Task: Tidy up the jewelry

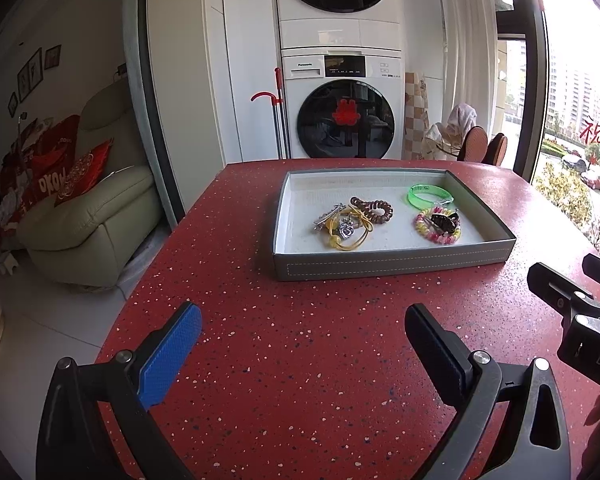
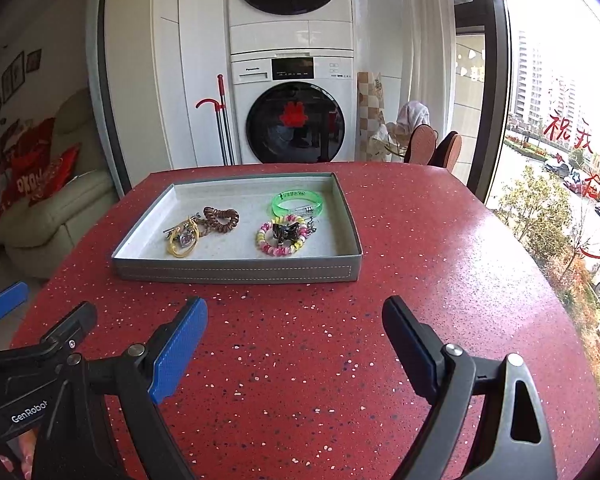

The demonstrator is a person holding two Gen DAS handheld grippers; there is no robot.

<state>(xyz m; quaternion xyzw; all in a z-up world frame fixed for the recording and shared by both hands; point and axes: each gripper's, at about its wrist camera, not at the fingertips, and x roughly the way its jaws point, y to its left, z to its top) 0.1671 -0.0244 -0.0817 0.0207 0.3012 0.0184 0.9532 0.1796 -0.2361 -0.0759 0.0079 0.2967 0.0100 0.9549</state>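
A grey tray [image 1: 392, 270] [image 2: 236, 272] with a white floor sits on the red speckled table. In it lie a green bracelet [image 1: 428, 196] [image 2: 296, 201], a brown spiral hair tie [image 1: 374, 209] [image 2: 221, 219], a yellow band with silver clips and a heart charm [image 1: 342, 228] [image 2: 182, 238], and a pink and yellow beaded bracelet with a dark clip on it [image 1: 438, 226] [image 2: 283, 237]. My left gripper [image 1: 302, 344] is open and empty, short of the tray. My right gripper [image 2: 294, 334] is open and empty, also short of the tray.
The red table [image 1: 300, 380] [image 2: 440, 280] ends at a curved edge on the left. The right gripper's body [image 1: 580, 312] shows at the left view's right edge. Stacked washing machines [image 1: 342, 112], a cream sofa [image 1: 96, 216] and chairs [image 2: 432, 148] stand beyond.
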